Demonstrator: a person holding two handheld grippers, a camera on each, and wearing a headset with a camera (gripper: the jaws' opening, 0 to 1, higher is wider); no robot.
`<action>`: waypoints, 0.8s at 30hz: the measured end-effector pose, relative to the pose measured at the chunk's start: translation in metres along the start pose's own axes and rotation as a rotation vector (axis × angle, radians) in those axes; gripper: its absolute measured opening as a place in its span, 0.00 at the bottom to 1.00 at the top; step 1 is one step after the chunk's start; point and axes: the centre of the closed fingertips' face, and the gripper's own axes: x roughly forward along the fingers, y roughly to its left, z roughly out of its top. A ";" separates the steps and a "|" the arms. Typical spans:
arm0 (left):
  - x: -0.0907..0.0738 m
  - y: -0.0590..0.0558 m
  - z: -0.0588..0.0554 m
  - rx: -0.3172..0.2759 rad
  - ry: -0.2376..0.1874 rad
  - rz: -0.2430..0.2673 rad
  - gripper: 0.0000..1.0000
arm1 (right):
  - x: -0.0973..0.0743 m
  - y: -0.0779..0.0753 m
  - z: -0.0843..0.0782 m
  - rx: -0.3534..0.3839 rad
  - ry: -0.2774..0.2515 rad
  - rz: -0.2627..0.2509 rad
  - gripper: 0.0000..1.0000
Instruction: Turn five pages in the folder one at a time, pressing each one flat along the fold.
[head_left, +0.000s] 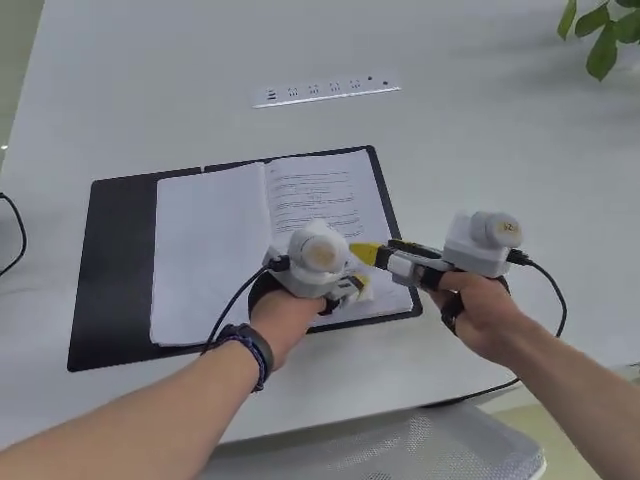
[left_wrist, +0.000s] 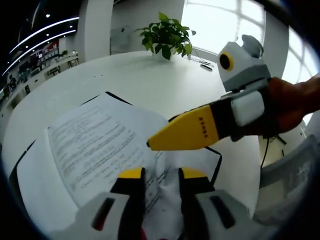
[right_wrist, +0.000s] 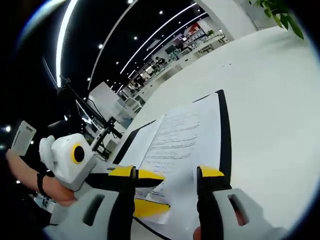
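Left gripper (head_left: 352, 290) sits in the head view at the lower outer corner of the folder's (head_left: 120, 270) right-hand page (head_left: 325, 195). The right gripper (head_left: 370, 255) points in from the side, just beside it. The folder lies open on the white table (head_left: 480, 130), black cover flat and a loose stack of sheets on its left half. In the left gripper view, the left gripper (left_wrist: 162, 175) has its yellow jaws spread, with the page's (left_wrist: 90, 145) rumpled corner rising between them but not clamped. The right gripper's (left_wrist: 160, 142) yellow tip hovers just above the sheet. In the right gripper view, the right gripper (right_wrist: 170, 172) is also parted, straddling the page's (right_wrist: 180, 135) near edge, and the left gripper (right_wrist: 150, 192) crosses in low beside it. The sheet looks thin, light and floppy, so it will likely buckle or crease if pinched hard and may drag a second sheet along. The free outer corner seems the best hold: a light nip there, then a firm sweep along the fold.
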 end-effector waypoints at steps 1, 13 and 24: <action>-0.001 -0.001 -0.001 -0.004 0.001 -0.001 0.27 | 0.000 0.000 -0.002 0.006 0.003 0.003 0.46; -0.021 -0.014 -0.014 -0.069 0.005 -0.022 0.46 | -0.025 -0.005 -0.016 0.059 -0.024 -0.019 0.16; -0.047 -0.015 -0.011 -0.093 -0.027 0.021 0.57 | -0.029 0.000 -0.017 0.105 -0.063 -0.049 0.00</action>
